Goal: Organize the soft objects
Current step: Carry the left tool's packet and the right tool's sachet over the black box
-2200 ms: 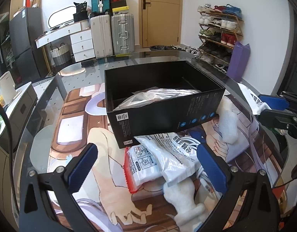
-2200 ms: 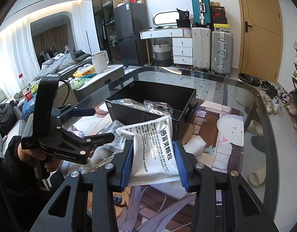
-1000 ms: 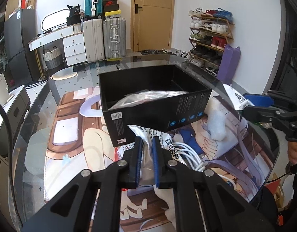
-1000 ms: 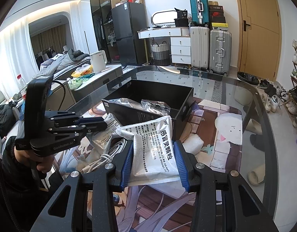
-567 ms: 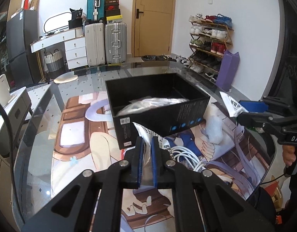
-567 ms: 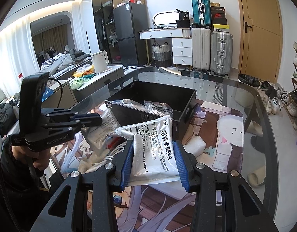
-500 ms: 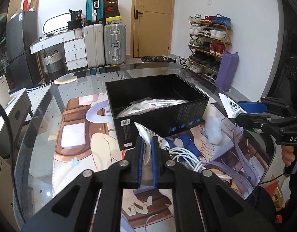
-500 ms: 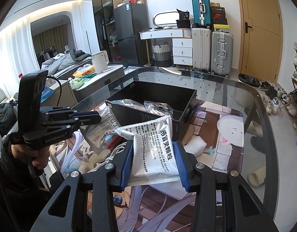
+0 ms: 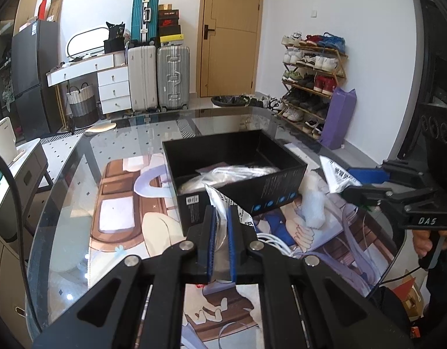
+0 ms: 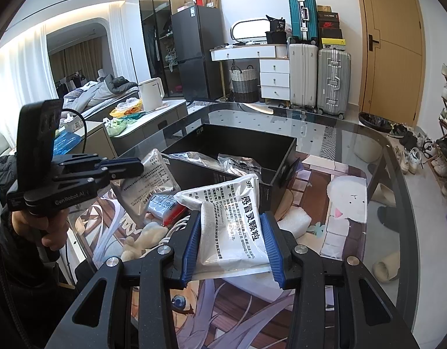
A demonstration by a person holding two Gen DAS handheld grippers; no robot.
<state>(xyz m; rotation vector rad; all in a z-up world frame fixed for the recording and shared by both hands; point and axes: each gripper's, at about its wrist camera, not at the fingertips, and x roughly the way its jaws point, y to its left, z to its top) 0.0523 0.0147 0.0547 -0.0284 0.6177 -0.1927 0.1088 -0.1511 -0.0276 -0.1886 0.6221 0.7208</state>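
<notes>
Surface (image 9: 78,180) — glass top over an illustrated mat, carrying everything I list here.

Black box (image 9: 284,179) — open, standing toward the middle of the surface, away from its near edge; crumpled clear plastic bags (image 9: 238,173) lie inside it.

White sachet (image 10: 235,226) — printed with black text, flat between the blue pads of my right gripper (image 10: 232,250), which is clenched on its two sides. It hangs above the near edge of the surface, just short of the box's near wall.

Clear printed pouch (image 10: 148,180) — pinched at one edge by my left gripper (image 9: 220,247), whose pads are nearly closed on the thin film. It is lifted off the surface, beside the box's near corner.

Red-and-white packet (image 10: 165,206) — lying on the surface below that pouch.

White foam piece (image 9: 313,209) — on the surface against the box's right wall.

White cable (image 9: 277,240) — coiled on the surface near the near edge, beside a cream plush toy (image 10: 139,244).
</notes>
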